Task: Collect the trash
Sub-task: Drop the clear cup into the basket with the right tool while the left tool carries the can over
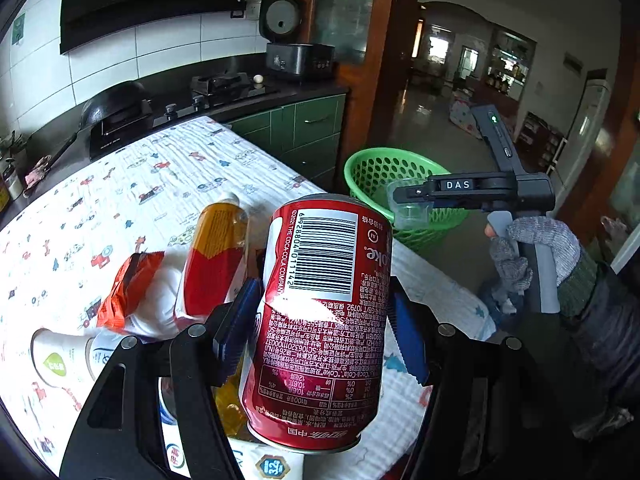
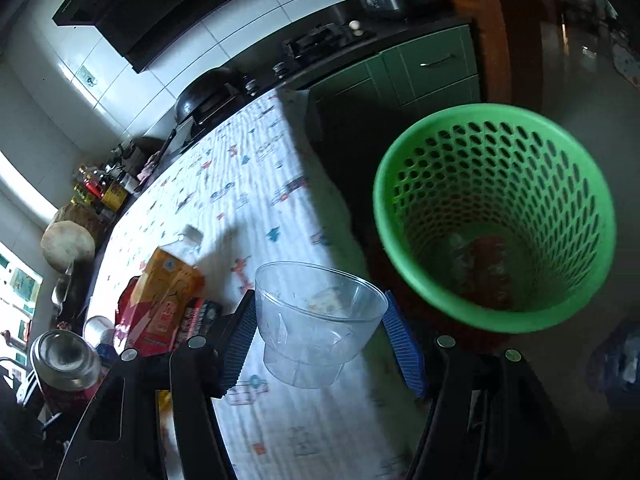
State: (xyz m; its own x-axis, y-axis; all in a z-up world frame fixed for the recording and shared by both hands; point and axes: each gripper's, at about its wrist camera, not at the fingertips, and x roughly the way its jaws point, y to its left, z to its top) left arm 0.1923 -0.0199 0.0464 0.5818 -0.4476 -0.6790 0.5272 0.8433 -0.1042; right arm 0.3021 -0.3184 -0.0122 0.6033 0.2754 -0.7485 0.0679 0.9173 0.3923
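Observation:
My left gripper is shut on a red Coca-Cola can, its blue pads pressing both sides, and holds it above the table. The can's top also shows in the right wrist view. My right gripper is shut on a clear plastic cup, held in the air over the table's edge. To its right, on the floor, stands a green mesh basket with some trash at its bottom. In the left wrist view the right gripper holds the cup in front of the basket.
On the patterned tablecloth lie a bottle with an orange and red label, an orange wrapper and a white cup. A gloved hand grips the right tool. Behind stand a stove and green cabinets.

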